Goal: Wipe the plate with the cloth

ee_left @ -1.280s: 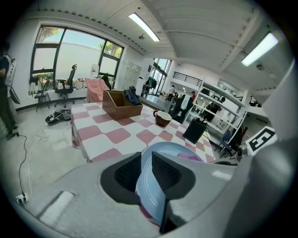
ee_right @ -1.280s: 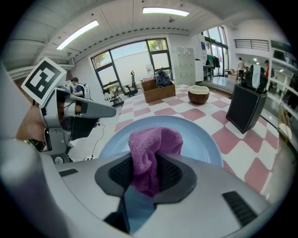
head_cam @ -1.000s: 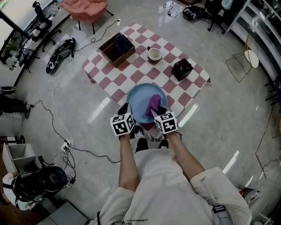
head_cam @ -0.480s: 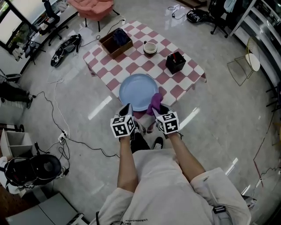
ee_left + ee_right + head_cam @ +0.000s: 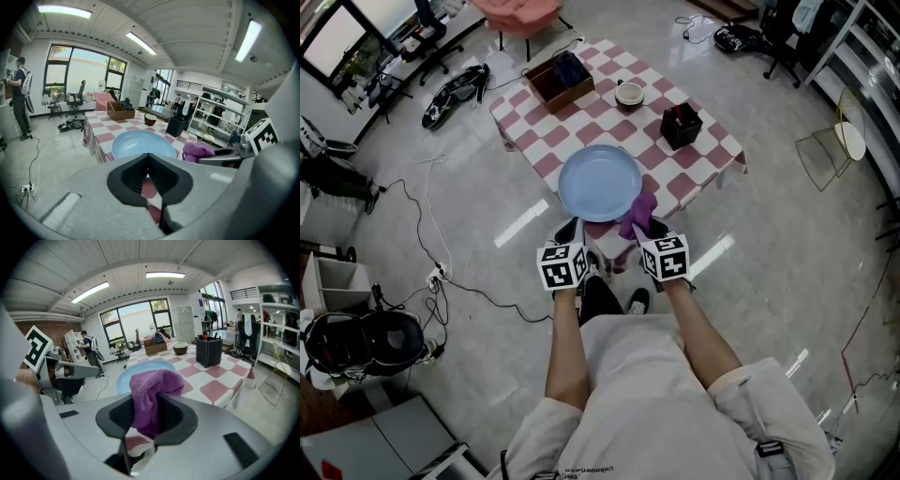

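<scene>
Purple cloth [image 5: 149,397] is pinched tight in my right gripper [image 5: 647,228], and it's come back off the blue plate [image 5: 600,183]! A second ago it lay on the plate's near-right part; now it hangs just off the rim, at the near edge of the checked table [image 5: 705,141]. My left gripper [image 5: 569,231] has drawn back too, jaws pressed together on nothing, just near of the plate. The plate sits bare at the table's near end. I'd say that wiping pass is finished, or I'm resetting for another stroke.
</scene>
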The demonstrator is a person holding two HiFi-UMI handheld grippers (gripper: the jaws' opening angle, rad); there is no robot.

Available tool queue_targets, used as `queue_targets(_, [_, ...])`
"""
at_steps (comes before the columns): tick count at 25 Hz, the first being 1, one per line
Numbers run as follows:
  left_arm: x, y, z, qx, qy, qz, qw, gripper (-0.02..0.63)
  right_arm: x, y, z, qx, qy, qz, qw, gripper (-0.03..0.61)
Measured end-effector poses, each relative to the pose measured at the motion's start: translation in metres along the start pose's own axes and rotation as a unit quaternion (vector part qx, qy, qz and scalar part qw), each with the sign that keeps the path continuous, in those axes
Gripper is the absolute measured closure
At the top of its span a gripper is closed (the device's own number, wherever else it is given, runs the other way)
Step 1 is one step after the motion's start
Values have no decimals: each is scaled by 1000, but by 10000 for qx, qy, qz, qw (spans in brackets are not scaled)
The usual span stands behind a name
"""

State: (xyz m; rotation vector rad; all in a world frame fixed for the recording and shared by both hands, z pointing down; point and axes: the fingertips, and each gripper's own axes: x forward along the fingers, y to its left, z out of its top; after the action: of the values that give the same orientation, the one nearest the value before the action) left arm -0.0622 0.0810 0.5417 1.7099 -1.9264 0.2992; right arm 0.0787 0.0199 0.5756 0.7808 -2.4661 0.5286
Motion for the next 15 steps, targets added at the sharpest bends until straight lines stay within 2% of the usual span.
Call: queue_targets(15, [-5,2,6,154,-184,251,9994,603,-8,0,13,7,-227,-31,9997,456])
